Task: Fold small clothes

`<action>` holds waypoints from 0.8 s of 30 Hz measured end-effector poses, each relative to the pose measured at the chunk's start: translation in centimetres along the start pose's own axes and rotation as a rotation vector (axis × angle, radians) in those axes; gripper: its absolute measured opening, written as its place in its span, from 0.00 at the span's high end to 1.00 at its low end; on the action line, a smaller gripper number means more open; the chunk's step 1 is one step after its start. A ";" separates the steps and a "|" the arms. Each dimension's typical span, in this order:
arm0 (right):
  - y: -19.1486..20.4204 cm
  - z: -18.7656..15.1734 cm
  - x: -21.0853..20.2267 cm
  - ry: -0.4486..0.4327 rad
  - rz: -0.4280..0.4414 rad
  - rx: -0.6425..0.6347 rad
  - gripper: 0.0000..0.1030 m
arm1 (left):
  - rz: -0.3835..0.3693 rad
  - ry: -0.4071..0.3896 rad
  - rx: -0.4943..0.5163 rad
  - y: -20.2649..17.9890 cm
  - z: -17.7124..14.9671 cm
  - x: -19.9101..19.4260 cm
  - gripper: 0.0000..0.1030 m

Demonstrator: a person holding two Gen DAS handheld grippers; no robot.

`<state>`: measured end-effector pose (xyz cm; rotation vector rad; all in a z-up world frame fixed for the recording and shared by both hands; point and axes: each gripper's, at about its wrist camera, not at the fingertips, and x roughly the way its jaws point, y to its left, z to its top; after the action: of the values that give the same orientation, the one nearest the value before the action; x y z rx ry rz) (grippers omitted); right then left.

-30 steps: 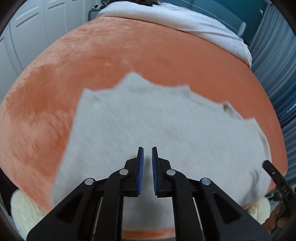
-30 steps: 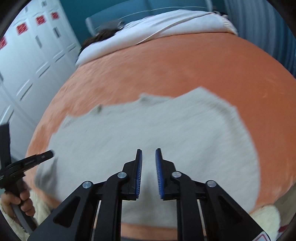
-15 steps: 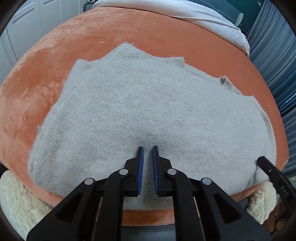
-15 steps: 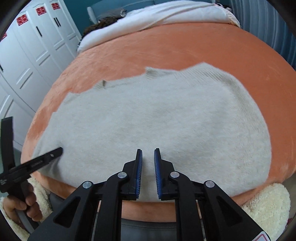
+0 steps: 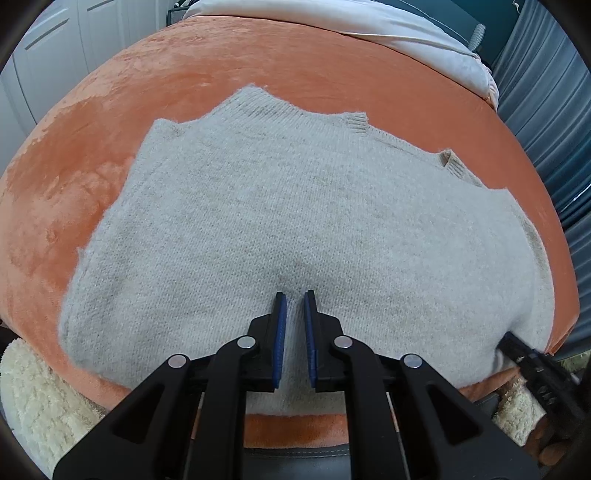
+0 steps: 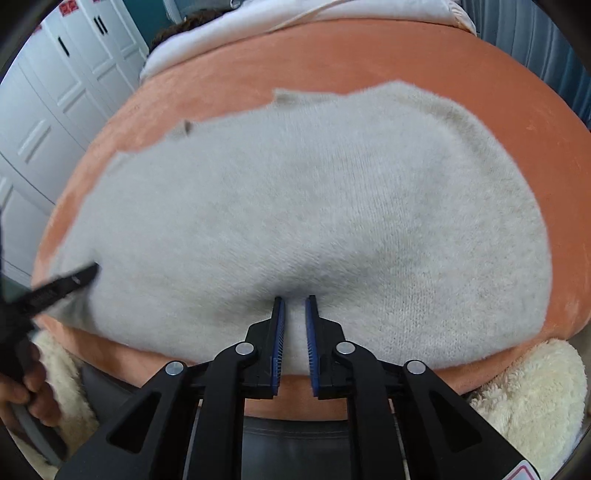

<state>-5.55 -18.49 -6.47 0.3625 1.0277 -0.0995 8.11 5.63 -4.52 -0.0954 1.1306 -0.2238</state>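
— What's the left black two-finger gripper with blue pads point(image 5: 294, 295) doing?

— It's pinched nearly closed on the near part of the pale grey knitted sweater point(image 5: 295, 221). The knit puckers into a small dimple right at the fingertips, with a ridge of wool between the pads.

— And the right black gripper point(image 6: 294, 300)?

— Same story, further along the near edge of the sweater: jaws drawn close, wool bunched between the blue pads, and a shallow fold running up from the tips. That view is a bit blurred, though.

— Where does the sweater lie?

— Spread flat on the orange plush blanket point(image 5: 92, 184), its ribbed neckline point(image 5: 255, 101) pointing away from the grippers and its near hem close to the blanket's near edge. A ribbed cuff point(image 5: 356, 123) pokes out along the far edge.

— Anything else around it?

— Cream fleecy fabric point(image 5: 33, 398) hangs below the blanket's near corners. Beyond the sweater, a white pillow or sheet point(image 5: 369, 22) lies across the far end of the blanket. White panelled cupboard doors point(image 6: 55, 92) stand to one side, grey-blue curtains point(image 5: 546, 92) to the other.
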 end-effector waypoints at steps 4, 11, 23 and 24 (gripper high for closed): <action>1.1 0.9 -0.5 -0.036 -0.005 -0.041 0.90 | -0.005 -0.002 -0.009 0.2 -0.1 0.1 0.91; 1.7 0.6 1.9 0.043 -0.061 -0.081 0.90 | -0.012 -0.001 -0.007 0.3 -0.1 0.1 0.91; 8.8 6.9 1.9 -0.007 0.087 -0.122 0.87 | -0.084 -0.169 -0.472 12.2 -2.8 -6.5 0.49; 9.4 7.3 2.9 0.006 0.088 -0.123 0.87 | -0.087 -0.159 -0.506 13.1 -3.1 -6.3 0.49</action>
<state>4.25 -11.93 -3.28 0.2954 1.0176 0.0436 4.45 19.91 -2.77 -0.6017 1.0040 -0.0016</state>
